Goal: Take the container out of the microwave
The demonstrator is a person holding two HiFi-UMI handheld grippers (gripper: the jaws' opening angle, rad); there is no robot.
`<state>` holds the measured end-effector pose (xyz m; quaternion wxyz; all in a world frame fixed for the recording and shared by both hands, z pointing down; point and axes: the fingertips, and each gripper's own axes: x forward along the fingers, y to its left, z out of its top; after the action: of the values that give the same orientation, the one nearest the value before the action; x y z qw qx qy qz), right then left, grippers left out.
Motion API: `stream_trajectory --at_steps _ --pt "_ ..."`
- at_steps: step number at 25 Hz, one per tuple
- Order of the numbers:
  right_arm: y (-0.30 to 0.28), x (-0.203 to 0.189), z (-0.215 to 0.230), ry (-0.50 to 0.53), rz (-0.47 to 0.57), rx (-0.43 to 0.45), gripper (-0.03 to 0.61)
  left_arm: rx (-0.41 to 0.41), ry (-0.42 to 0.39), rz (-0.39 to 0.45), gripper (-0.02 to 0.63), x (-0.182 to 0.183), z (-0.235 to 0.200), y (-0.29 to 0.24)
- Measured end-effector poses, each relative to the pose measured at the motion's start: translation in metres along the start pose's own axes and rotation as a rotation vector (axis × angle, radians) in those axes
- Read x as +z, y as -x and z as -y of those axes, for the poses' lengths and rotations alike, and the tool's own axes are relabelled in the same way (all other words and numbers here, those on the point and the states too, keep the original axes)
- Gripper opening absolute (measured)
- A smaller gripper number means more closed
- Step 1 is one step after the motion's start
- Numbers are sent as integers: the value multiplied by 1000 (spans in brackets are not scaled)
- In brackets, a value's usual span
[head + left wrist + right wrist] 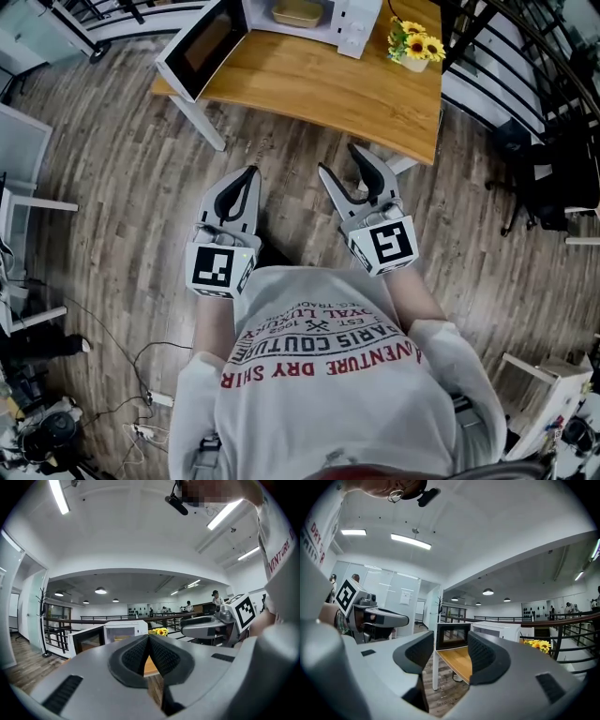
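A white microwave [323, 21] stands at the far end of a wooden table [356, 94], its door [200, 47] swung wide open to the left. Inside it sits a shallow tan container [298, 13]. Both grippers are held level over the floor, short of the table's near edge. My left gripper [251, 172] is shut with nothing between its pads. My right gripper [339, 159] is open and empty, and the microwave door [453, 636] shows in the gap between its jaws. The microwave [121, 631] also shows far off in the left gripper view.
A pot of yellow sunflowers [415, 44] stands on the table to the right of the microwave. A black railing [525, 66] runs behind and to the right of the table. White furniture [23, 159] stands at the left, and cables [141, 412] lie on the wood floor.
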<state>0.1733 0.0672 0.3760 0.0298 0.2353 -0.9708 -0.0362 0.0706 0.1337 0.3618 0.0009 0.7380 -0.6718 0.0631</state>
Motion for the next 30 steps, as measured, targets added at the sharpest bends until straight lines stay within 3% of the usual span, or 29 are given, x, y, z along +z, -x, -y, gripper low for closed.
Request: stream_trajectory --at_steps 6,10,16,24,30 --pt "-81 -8 7 -22 -27 -60 229 -35 3 -9 14 -11 -79 -38" --pt "-137 -7 18 -75 -55 -145 227 -112 14 -29 14 -15 -136 -73" --pt "-221 1 37 -69 -114 -250 227 -219 -2 -2 14 -3 -215 -131" --pt "-288 -6 60 -80 -181 -381 227 -387 -8 -9 14 -9 -261 -188" --pt "-320 -15 87 -62 -238 -409 227 -436 20 5 14 -12 -275 -224"
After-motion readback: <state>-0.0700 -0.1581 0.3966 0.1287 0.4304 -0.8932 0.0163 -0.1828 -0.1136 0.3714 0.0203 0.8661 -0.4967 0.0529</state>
